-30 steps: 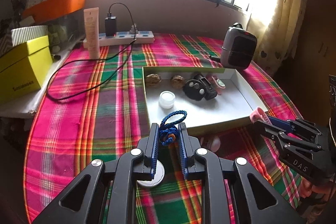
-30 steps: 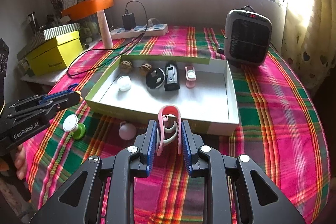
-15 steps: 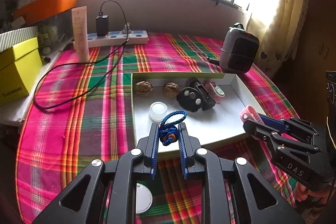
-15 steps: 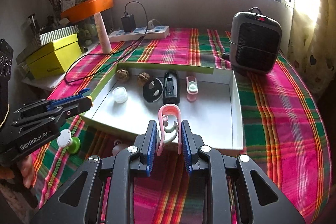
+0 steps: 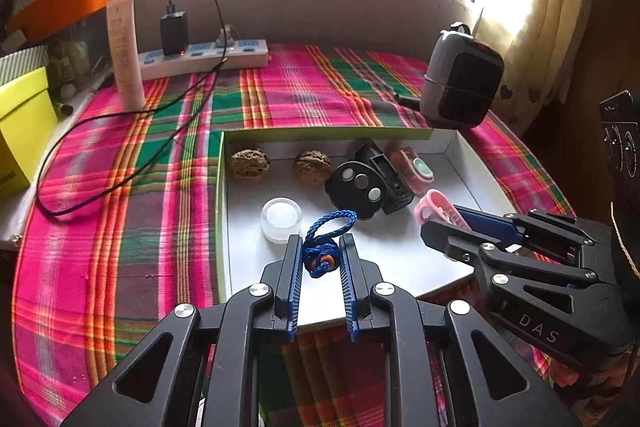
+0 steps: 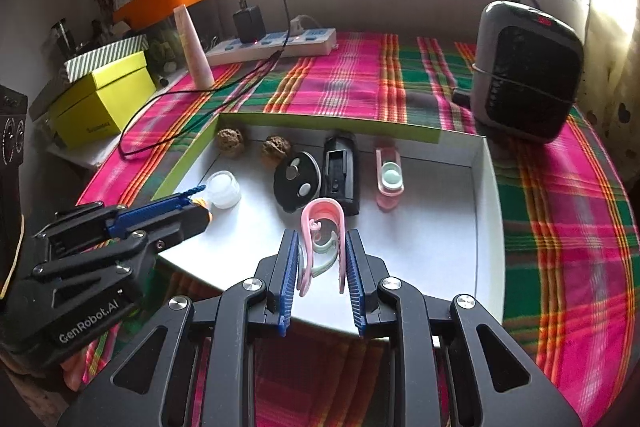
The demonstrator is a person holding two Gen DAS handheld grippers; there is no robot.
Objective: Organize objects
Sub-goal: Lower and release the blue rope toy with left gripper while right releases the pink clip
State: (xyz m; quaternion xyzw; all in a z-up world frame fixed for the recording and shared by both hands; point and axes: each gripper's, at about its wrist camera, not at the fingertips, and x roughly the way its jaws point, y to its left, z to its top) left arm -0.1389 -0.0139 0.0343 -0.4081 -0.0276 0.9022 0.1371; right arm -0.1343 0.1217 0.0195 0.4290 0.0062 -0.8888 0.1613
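Movement of both my hands has brought them from above the plaid-covered desk [image 5: 132, 211] to above the shallow white cardboard tray [image 5: 472, 163] at frame centre. My left hand-held gripper [image 5: 320, 257] clamps the blue braided cord loop [image 5: 326, 241]; my right hand-held gripper [image 6: 322, 259] clamps the pink plastic clip [image 6: 322, 223]. Release should be next, I think.

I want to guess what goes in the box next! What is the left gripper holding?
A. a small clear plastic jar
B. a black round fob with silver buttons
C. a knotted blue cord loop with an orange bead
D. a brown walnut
C: the left gripper is shut on the knotted blue cord loop with an orange bead, held above the shallow white cardboard box.
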